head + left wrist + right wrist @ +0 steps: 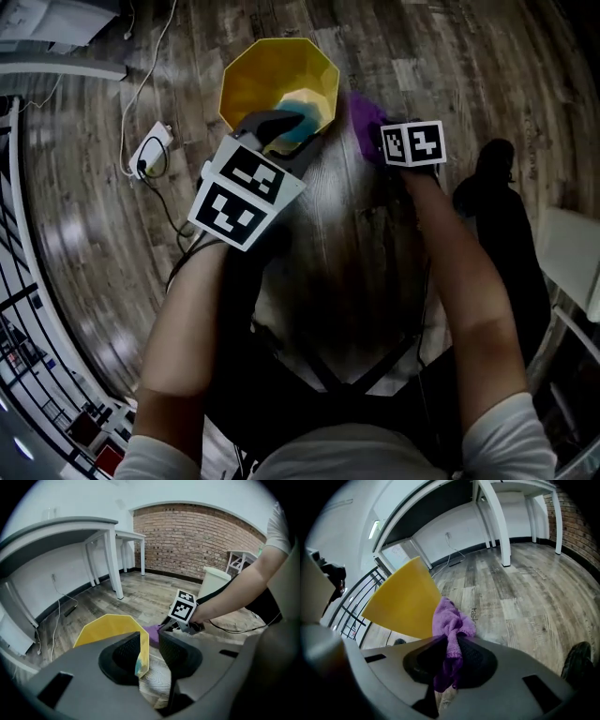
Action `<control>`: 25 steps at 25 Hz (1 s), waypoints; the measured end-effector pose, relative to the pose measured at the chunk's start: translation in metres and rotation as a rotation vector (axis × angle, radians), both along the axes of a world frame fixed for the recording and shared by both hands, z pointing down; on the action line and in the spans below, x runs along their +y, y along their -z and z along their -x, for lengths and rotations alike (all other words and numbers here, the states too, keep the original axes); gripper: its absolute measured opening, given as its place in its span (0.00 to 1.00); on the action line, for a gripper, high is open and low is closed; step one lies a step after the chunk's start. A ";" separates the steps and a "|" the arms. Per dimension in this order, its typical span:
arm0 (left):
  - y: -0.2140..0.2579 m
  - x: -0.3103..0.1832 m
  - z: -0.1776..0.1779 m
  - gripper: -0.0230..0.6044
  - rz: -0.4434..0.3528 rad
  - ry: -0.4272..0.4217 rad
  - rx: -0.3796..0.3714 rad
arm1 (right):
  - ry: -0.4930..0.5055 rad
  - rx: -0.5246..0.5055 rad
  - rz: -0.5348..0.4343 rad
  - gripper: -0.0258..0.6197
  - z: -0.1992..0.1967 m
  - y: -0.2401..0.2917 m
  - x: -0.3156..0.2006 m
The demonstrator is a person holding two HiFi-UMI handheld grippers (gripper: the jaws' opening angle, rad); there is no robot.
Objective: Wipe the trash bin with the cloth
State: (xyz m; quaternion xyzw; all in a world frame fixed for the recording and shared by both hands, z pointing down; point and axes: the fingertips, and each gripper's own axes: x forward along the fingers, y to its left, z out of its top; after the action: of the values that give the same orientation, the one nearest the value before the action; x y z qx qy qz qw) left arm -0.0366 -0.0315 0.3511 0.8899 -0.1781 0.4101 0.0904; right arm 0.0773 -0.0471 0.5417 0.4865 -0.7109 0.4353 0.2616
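The yellow faceted trash bin [277,80] stands on the wood floor ahead of me, with a teal patch [298,111] on its inner wall. My left gripper [149,638] straddles the bin's near wall [143,644]. The wall lies by the left pad, a gap shows to the right pad, and the jaws stand open. My right gripper [450,644] is shut on the purple cloth [449,620], which bunches above the jaws and hangs below them. The cloth [366,117] is just right of the bin, apart from it. The bin [405,602] fills the left of the right gripper view.
A white power strip with a cable [150,145] lies on the floor left of the bin. White desk legs [115,569] stand to the left before a brick wall [197,541]. A white container [213,581] stands behind my right arm, and a black railing [28,309] runs along the far left.
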 end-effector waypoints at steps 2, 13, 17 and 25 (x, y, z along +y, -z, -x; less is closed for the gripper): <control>0.010 0.004 0.014 0.21 -0.006 0.050 0.020 | 0.013 0.013 -0.007 0.14 -0.001 0.019 0.011; 0.111 0.060 0.072 0.20 -0.078 0.311 0.254 | 0.070 0.069 -0.107 0.14 0.011 0.128 0.066; 0.155 0.091 0.091 0.18 -0.082 0.374 0.366 | 0.078 0.065 -0.168 0.14 0.024 0.178 0.085; 0.199 0.153 0.116 0.12 -0.089 0.430 0.425 | 0.062 0.043 -0.240 0.14 0.035 0.250 0.133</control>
State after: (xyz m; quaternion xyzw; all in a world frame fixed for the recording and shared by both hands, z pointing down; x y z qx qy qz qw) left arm -0.1529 0.1218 0.1517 0.9007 -0.3574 0.1780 0.1712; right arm 0.0422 0.0858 0.2917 0.5015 -0.7668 0.3281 0.2299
